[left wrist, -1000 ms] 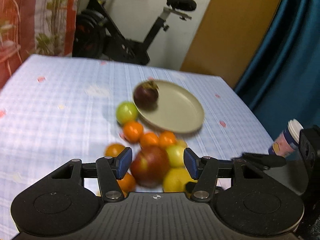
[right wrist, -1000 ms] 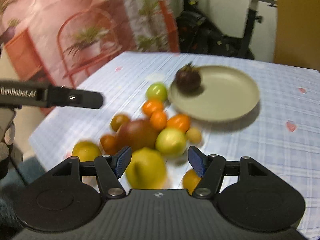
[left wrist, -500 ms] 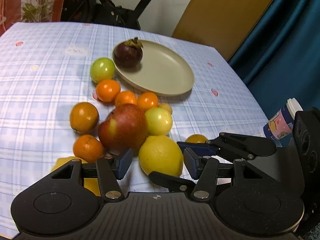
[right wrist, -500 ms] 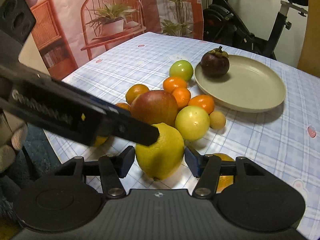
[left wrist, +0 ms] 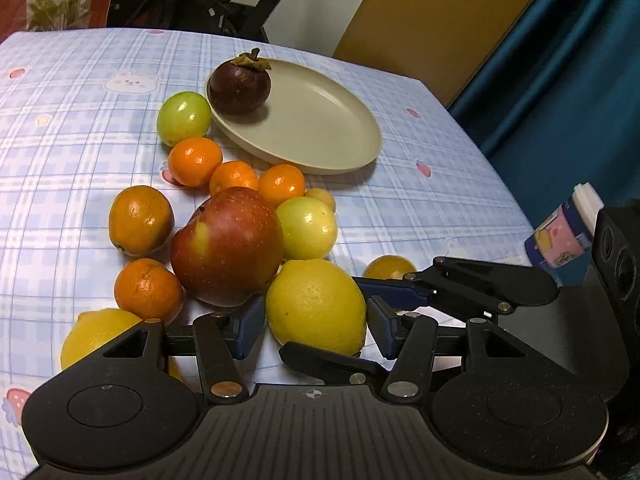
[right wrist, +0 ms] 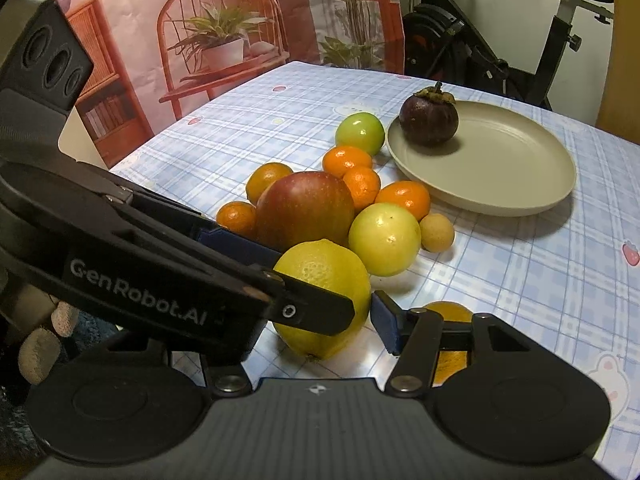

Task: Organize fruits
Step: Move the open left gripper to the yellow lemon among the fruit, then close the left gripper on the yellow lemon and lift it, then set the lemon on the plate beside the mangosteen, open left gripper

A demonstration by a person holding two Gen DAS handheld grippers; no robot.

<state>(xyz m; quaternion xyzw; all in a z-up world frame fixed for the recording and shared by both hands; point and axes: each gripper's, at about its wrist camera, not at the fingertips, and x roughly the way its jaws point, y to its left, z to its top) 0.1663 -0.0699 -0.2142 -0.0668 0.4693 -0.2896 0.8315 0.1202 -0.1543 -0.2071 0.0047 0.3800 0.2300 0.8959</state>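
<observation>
Both grippers, left (left wrist: 316, 330) and right (right wrist: 320, 312), around near lemon (left wrist: 316, 306); pads apart, grip unclear

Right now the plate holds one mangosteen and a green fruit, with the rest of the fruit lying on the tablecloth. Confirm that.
Not quite. Only the mangosteen is on the plate. The green fruit sits on the tablecloth just beside the plate's rim, as the right wrist view shows. The rest of the fruit does lie on the tablecloth.
</observation>
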